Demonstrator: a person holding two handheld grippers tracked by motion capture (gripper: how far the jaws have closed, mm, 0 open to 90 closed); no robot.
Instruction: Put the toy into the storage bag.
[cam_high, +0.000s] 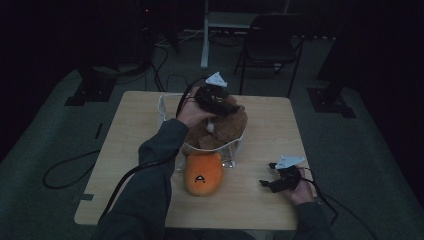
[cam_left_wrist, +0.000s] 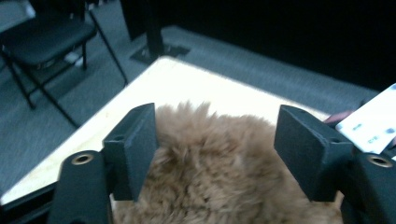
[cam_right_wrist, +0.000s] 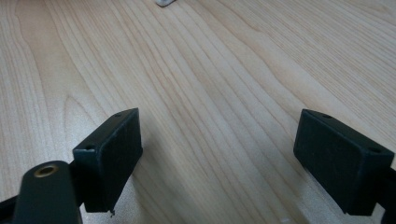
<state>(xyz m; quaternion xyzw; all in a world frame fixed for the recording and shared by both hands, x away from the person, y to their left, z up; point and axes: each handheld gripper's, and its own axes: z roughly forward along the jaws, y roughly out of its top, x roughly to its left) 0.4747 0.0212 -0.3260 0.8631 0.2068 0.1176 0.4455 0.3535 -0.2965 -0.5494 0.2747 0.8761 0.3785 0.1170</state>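
My left tool (cam_high: 216, 100) sits over the brown plush toy (cam_high: 220, 127), which lies in the white basket (cam_high: 162, 107) near the far left part of the surface (cam_high: 265, 200). Its jaws stand apart on either side of the fur (cam_left_wrist: 210, 163); I cannot tell whether the pads press it. The basket's rim hems that tool in closely. An orange plush (cam_high: 203, 172) lies just in front of the basket, touching it. My right tool (cam_high: 280, 182) rests near the right edge, jaws spread wide over bare wood (cam_right_wrist: 210, 93), with open room toward the centre. A folding chair (cam_high: 270, 42) stands beyond the far edge.
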